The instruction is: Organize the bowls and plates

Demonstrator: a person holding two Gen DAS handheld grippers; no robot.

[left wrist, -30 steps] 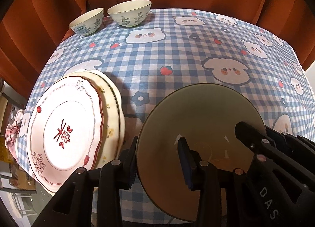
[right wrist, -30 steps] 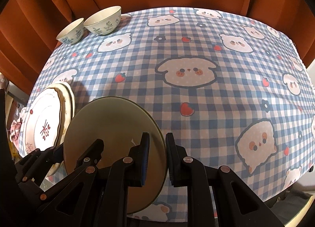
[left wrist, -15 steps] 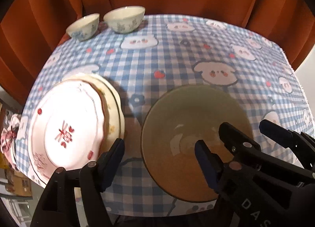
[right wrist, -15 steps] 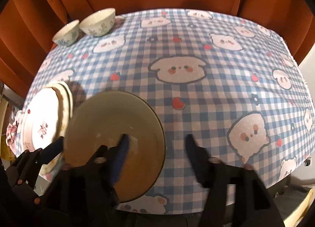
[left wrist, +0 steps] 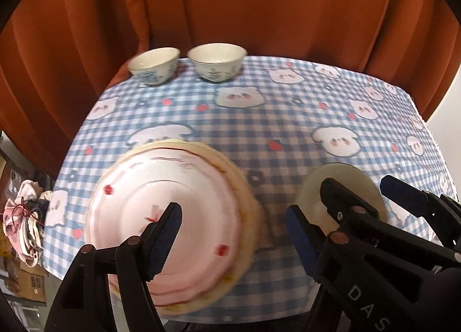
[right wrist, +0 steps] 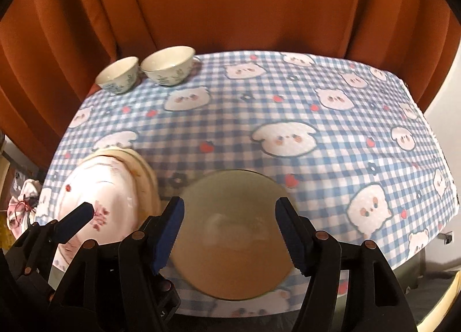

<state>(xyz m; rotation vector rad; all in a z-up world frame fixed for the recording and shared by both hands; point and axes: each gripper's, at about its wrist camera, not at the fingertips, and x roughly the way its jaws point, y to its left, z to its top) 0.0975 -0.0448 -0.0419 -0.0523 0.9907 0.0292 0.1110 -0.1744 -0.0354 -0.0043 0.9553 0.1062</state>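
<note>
Both grippers have let go of the olive plate (right wrist: 233, 234) since a second ago, when each clamped its near rim, and both have drawn back and up from it, so the curtain now fills more of each view. Left gripper (left wrist: 233, 238) stands with its fingers wide apart and nothing between the pads; in its own view it hangs over the gap between the pink plate (left wrist: 170, 216) and the olive plate, one blue pad over the pink plate's middle. Right gripper (right wrist: 230, 234) is likewise spread, empty, its two pads framing the olive plate from above without touching it. That plate lies flat and face up on the checked tablecloth (right wrist: 288, 107), close to the table's near edge, round, so no long axis can be told, its near rim reaching almost to the cloth's hem. Just to its left sits the pink plate with red motifs, face up on top of a cream plate (left wrist: 245, 188) whose rim shows around its right side; the stack is near the olive plate but apart from it. At the far left corner two small bowls stand upright, side by side and almost touching: the blue-patterned bowl (right wrist: 118, 75) on the left, the leaf-patterned bowl (right wrist: 168, 68) on the right, both mouths up. An orange curtain (right wrist: 230, 1) hangs behind the table.
</note>
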